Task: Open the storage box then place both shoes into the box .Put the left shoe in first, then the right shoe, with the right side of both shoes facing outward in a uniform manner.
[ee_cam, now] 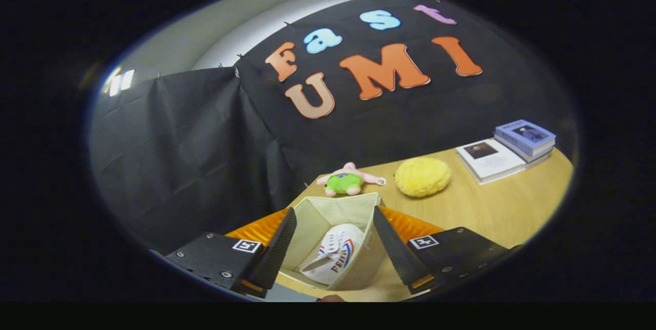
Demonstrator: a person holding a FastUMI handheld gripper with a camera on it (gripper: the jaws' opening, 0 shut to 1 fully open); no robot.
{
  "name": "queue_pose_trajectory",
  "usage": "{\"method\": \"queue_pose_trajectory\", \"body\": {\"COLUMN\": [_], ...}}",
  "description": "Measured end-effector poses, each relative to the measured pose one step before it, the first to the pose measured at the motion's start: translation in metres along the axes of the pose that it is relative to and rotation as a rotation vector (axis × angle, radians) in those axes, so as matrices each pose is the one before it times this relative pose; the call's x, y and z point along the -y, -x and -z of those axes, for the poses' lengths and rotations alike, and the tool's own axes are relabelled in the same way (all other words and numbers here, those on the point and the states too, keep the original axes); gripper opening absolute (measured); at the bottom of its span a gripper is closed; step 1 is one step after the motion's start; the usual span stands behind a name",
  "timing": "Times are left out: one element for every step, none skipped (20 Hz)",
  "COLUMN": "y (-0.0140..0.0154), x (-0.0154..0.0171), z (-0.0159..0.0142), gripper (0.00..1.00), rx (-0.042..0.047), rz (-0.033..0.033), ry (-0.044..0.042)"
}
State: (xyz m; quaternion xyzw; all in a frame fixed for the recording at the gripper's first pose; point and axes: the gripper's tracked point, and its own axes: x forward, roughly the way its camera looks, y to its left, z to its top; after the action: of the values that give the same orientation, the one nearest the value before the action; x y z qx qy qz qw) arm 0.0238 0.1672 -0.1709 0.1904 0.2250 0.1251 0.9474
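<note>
The fabric storage box (335, 217) was seen open on the wooden table (492, 207), just ahead of the gripper (333, 248), whose jaws stood apart and empty. One white shoe (333, 261) was seen lying inside the box. Opening was judged complete and the first placement done; whether a second shoe was inside could not be determined

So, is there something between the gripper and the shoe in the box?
Nothing visible. The gripper is open above the open storage box, and the white shoe lies inside, seen directly between the fingers.
</note>
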Motion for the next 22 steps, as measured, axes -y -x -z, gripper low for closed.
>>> {"method": "queue_pose_trajectory", "body": {"y": [0.01038,0.01113,0.00844,0.00795,0.00921,0.00871,0.00870,0.00757,0.00704,0.00399,0.00480,0.00714,0.00544,0.00394,0.00222,0.00335,0.00334,0.00423,0.00280,0.00438,0.00394,0.00359], "x": [0.00751,0.01077,0.01121,0.01242,0.01348,0.01317,0.01282,0.01286,0.01213,0.01078,0.00967,0.01053,0.00766,0.00868,0.00684,0.00560,0.00602,0.00700,0.00492,0.00136,0.00054,-0.00202], "z": [-0.00954,-0.01350,-0.01362,-0.01113,-0.01067,-0.01073,-0.00930,-0.00896,-0.00942,-0.00944,-0.00572,-0.00010,-0.00244,-0.00299,-0.00196,-0.00374,-0.00067,-0.00176,-0.00006,0.00104,0.00057,0.00171], "gripper": [0.91,0.93,0.93,0.93,0.92,0.92,0.92,0.92,0.92,0.92,0.92,0.93,0.92,0.92,0.92,0.93,0.92,0.93,0.93,0.93,0.93,0.94], "rx": [0.05296,0.06787,0.06173,0.04891,0.04460,0.03971,0.03786,0.03413,0.04081,0.05314,0.03457,0.01763,0.01329,0.00674,0.00311,-0.00229,-0.00389,-0.00176,-0.00907,-0.00842,-0.00705,-0.00434], "rz": [0.01956,0.02539,0.02283,0.02547,0.02562,0.02612,0.02565,0.02087,0.02298,0.01268,0.01671,0.01911,0.01243,0.02036,0.00916,0.01128,0.01066,0.01647,0.00983,-0.00354,-0.00209,-0.00887], "ry": [0.03256,0.03327,0.02890,0.02765,0.02039,0.01573,0.01052,0.01325,0.00996,0.00993,0.01295,0.00949,0.01311,0.01231,0.01587,0.01569,0.01420,0.00819,0.00500,0.00735,0.00593,0.00497]}}
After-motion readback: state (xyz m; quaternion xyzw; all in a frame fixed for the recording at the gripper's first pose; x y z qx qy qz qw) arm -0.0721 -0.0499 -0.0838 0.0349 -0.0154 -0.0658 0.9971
